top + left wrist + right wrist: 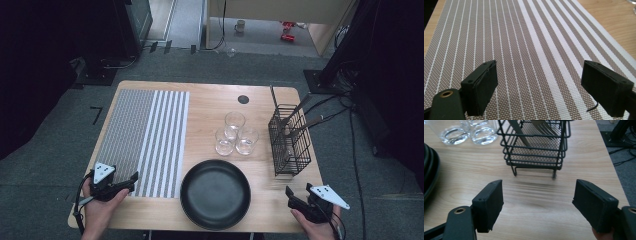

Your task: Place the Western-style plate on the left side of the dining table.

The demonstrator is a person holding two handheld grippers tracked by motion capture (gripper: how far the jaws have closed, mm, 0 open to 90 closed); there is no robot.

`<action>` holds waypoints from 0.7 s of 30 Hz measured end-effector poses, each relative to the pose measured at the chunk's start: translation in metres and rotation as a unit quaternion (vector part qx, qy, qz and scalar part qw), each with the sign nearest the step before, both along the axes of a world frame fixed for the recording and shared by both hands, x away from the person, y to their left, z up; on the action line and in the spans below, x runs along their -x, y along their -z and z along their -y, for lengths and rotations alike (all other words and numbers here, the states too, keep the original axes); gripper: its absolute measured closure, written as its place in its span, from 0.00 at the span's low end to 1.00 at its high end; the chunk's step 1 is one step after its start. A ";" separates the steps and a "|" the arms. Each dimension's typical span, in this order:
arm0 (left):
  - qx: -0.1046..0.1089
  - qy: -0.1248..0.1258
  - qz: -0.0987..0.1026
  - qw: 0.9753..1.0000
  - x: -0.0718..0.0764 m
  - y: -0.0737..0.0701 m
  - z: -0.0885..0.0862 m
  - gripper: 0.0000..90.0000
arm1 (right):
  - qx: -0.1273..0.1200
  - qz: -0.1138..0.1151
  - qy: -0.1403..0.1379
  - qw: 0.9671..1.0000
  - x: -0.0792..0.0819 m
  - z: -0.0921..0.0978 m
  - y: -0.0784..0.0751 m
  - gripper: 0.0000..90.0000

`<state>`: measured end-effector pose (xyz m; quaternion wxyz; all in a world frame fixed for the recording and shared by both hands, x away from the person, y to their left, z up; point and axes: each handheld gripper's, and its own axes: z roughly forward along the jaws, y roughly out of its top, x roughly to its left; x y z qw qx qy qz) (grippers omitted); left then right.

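Note:
My left gripper [134, 176] rests at the near left corner of the table over a striped placemat [145, 135], jaws wide open and empty [540, 87]. My right gripper [289, 192] sits at the near right edge, also open with nothing between its jaws [537, 202]. A black plate [215, 193] lies at the front centre. Three clear glasses [234, 134] stand clustered behind it. A black wire cutlery basket [288, 140] holding utensils stands at the right; in the right gripper view the basket [534, 145] is straight ahead of the jaws.
The wooden table [210, 100] has a small dark round hole [243, 99] near the back edge. The placemat [524, 50] covers the left part. Cables and stands lie on the grey floor to the right [350, 95].

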<state>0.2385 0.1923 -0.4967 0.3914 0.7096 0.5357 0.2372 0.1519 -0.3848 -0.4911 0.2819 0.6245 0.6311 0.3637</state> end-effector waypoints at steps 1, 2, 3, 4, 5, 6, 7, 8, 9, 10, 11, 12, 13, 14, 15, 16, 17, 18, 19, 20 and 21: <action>0.001 0.001 0.000 1.000 0.000 0.000 0.001 0.16 | 0.000 0.002 -0.002 1.000 0.000 -0.001 -0.001 0.26; 0.001 0.001 0.000 1.000 0.000 0.000 0.001 0.16 | 0.000 0.002 -0.002 1.000 0.000 -0.001 -0.001 0.26; 0.003 0.003 0.000 1.000 0.001 -0.001 0.002 0.16 | 0.001 0.003 -0.004 1.000 0.000 -0.005 -0.002 0.28; 0.003 0.003 0.000 1.000 0.001 -0.001 0.002 0.16 | 0.001 0.003 -0.004 1.000 0.000 -0.005 -0.002 0.28; 0.005 0.004 0.001 1.000 0.001 -0.001 0.004 0.16 | 0.001 0.008 -0.004 1.000 0.000 -0.008 -0.004 0.31; 0.006 0.005 0.000 1.000 0.001 -0.002 0.005 0.16 | 0.001 0.011 -0.006 1.000 0.000 -0.010 -0.005 0.31; 0.006 0.005 0.001 1.000 0.002 -0.002 0.006 0.16 | -0.002 0.013 -0.007 1.000 0.000 -0.011 -0.006 0.32; 0.006 0.005 0.001 1.000 0.002 -0.002 0.006 0.16 | -0.002 0.013 -0.007 1.000 0.000 -0.011 -0.006 0.32; 0.008 0.005 0.004 1.000 0.002 -0.003 0.007 0.16 | -0.002 0.013 -0.010 1.000 -0.001 -0.015 -0.007 0.32; 0.008 0.005 0.004 1.000 0.002 -0.003 0.007 0.16 | -0.002 0.013 -0.010 1.000 -0.001 -0.015 -0.007 0.32; 0.009 0.007 0.005 1.000 0.003 -0.004 0.009 0.16 | -0.003 0.012 -0.013 1.000 -0.001 -0.018 -0.008 0.32; 0.009 0.007 0.005 1.000 0.003 -0.004 0.009 0.16 | -0.003 0.012 -0.013 1.000 -0.001 -0.018 -0.008 0.32; 0.008 0.009 0.006 1.000 0.004 -0.004 0.011 0.16 | -0.003 0.012 -0.016 1.000 -0.002 -0.021 -0.009 0.33; 0.008 0.009 0.006 1.000 0.004 -0.004 0.011 0.16 | -0.003 0.012 -0.016 1.000 -0.002 -0.021 -0.009 0.33; 0.007 0.010 0.004 1.000 0.004 -0.004 0.013 0.16 | -0.003 0.012 -0.020 1.000 -0.002 -0.025 -0.009 0.33; 0.007 0.010 0.004 1.000 0.004 -0.004 0.013 0.16 | -0.003 0.012 -0.020 1.000 -0.002 -0.025 -0.009 0.33; 0.007 0.013 0.002 1.000 0.005 -0.004 0.016 0.16 | -0.004 0.012 -0.025 1.000 -0.002 -0.028 -0.010 0.33; 0.007 0.013 0.002 1.000 0.005 -0.004 0.016 0.16 | -0.004 0.012 -0.025 1.000 -0.002 -0.028 -0.010 0.33; 0.007 0.014 0.001 1.000 0.005 -0.005 0.019 0.16 | -0.004 0.014 -0.030 0.999 -0.002 -0.031 -0.010 0.33; 0.007 0.014 0.001 1.000 0.005 -0.005 0.019 0.16 | -0.005 0.014 -0.032 0.999 -0.002 -0.033 -0.011 0.34; 0.007 0.015 0.001 1.000 0.005 -0.005 0.020 0.16 | -0.005 0.014 -0.034 0.999 -0.002 -0.035 -0.011 0.34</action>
